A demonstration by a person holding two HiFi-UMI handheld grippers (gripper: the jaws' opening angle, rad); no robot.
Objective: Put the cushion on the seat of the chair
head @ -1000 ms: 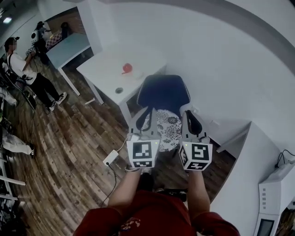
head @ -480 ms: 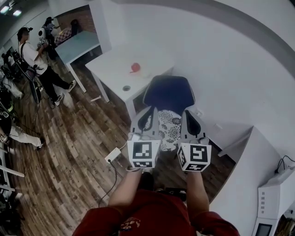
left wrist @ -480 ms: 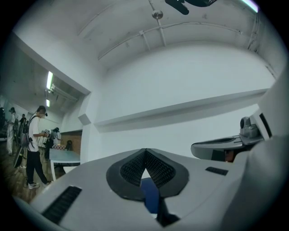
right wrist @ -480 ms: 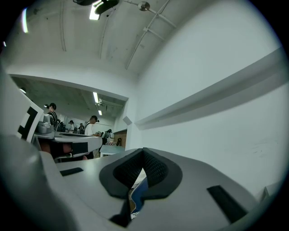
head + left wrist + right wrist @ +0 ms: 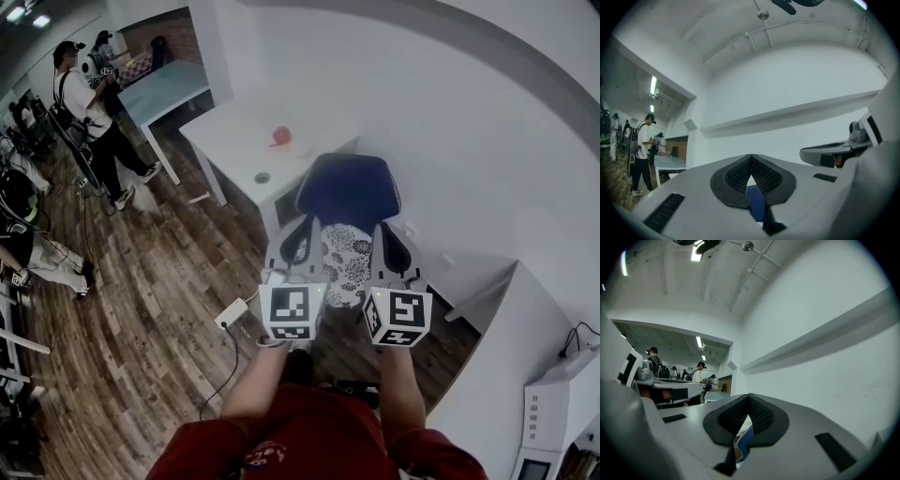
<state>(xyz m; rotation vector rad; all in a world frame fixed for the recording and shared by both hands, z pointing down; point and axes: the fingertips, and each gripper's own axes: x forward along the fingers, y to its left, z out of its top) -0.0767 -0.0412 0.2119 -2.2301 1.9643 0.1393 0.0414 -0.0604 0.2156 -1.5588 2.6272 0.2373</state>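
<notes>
A white cushion with a dark floral print [image 5: 345,262] lies on the seat of the office chair, in front of its dark blue backrest [image 5: 349,192]. My left gripper [image 5: 305,225] hovers over the cushion's left side and my right gripper [image 5: 387,231] over its right side. Both are held side by side and point at the backrest. In the left gripper view the left gripper's [image 5: 751,157] pads meet with nothing between them. The right gripper's [image 5: 749,397] pads likewise touch, empty, in the right gripper view. A sliver of blue chair shows below each pair of pads.
A white table [image 5: 246,150] with a red object [image 5: 280,136] stands left of the chair. A power strip [image 5: 232,314] with a cable lies on the wooden floor. A white desk [image 5: 511,337] is at right and the wall behind. People [image 5: 89,94] stand at far left.
Both grippers stay beside each other over the cushion. The head view has swung slightly, and the people at the left have shifted.
</notes>
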